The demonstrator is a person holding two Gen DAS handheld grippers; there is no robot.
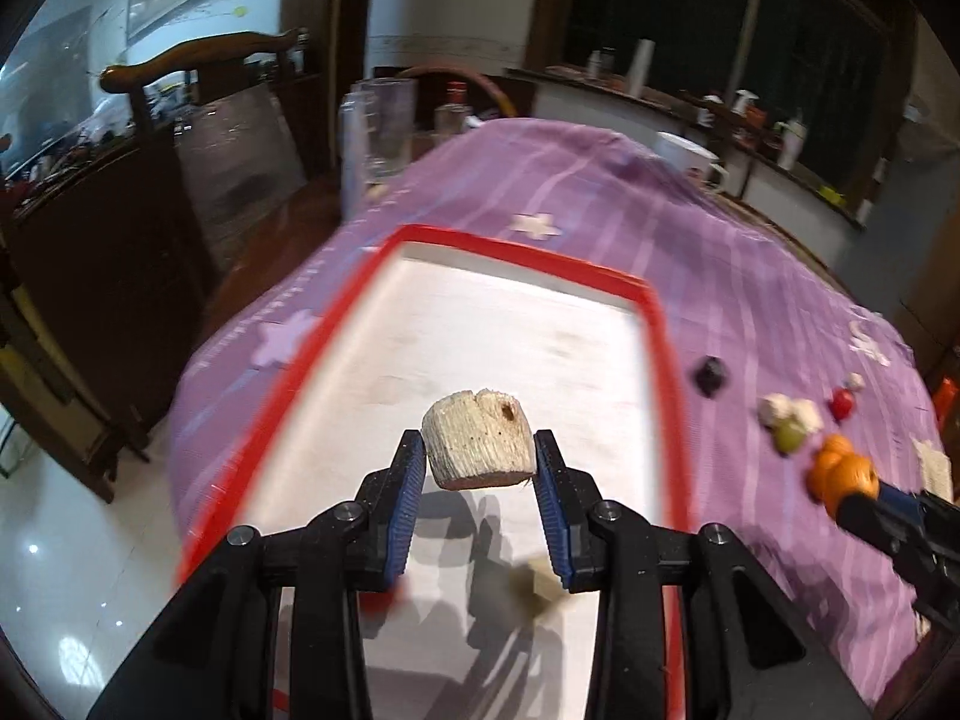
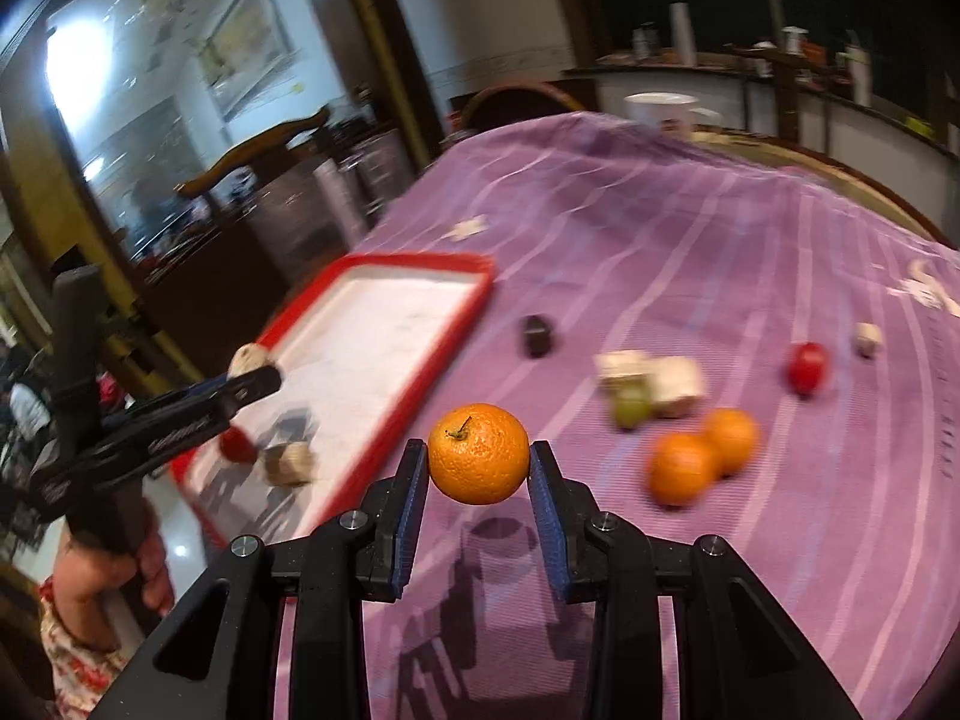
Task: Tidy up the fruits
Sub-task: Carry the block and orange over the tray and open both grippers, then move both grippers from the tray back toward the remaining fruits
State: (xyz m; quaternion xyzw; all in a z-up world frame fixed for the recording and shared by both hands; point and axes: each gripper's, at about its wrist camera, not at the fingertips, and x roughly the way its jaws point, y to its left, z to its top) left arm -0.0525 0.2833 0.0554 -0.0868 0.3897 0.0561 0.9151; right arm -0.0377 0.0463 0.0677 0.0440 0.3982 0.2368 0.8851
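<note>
Left wrist view: left gripper (image 1: 480,462) is clenched on a pale, ridged chunk (image 1: 478,441) with a small dark hole in its top, held in the air over the tray (image 1: 659,324).
Tray: red rim, white floor, lying on the purple striped cloth (image 1: 600,180); a blurred pale piece (image 1: 543,585) shows low on its floor, under the jaws.
Right of tray: a dark small thing (image 1: 710,375), pale pieces with a green fruit (image 1: 789,437), and a small red fruit (image 1: 841,403) lie on the cloth.
Far right edge: right gripper (image 1: 843,501) comes in, holding an orange (image 1: 837,471).
Right wrist view: right gripper (image 2: 479,459) grasps the orange (image 2: 479,453) by its sides, stem up, above the cloth (image 2: 660,228) and to the right of the tray (image 2: 480,294).
Left side: left gripper (image 2: 255,363) reaches over the near part of the tray with the pale chunk (image 2: 246,359) at its tip; a hand (image 2: 114,576) grips its handle.
Inside tray: a red fruit (image 2: 237,445) and a pale block (image 2: 289,463) at the near end.
Still on cloth: two oranges (image 2: 702,457), green fruit (image 2: 630,409) between pale blocks, red fruit (image 2: 807,367), a small pale piece (image 2: 868,338), and the dark thing (image 2: 536,335).
Step in hand: both loads look mid-carry toward the tray, I judge.
Next move: the chunk needs lowering onto a bare part of the floor before release; the orange must cross the right rim and be set down gently, since it may roll.
Writing: light lettering runs along the left gripper's arm, too blurred to read; no other labels are legible.
</note>
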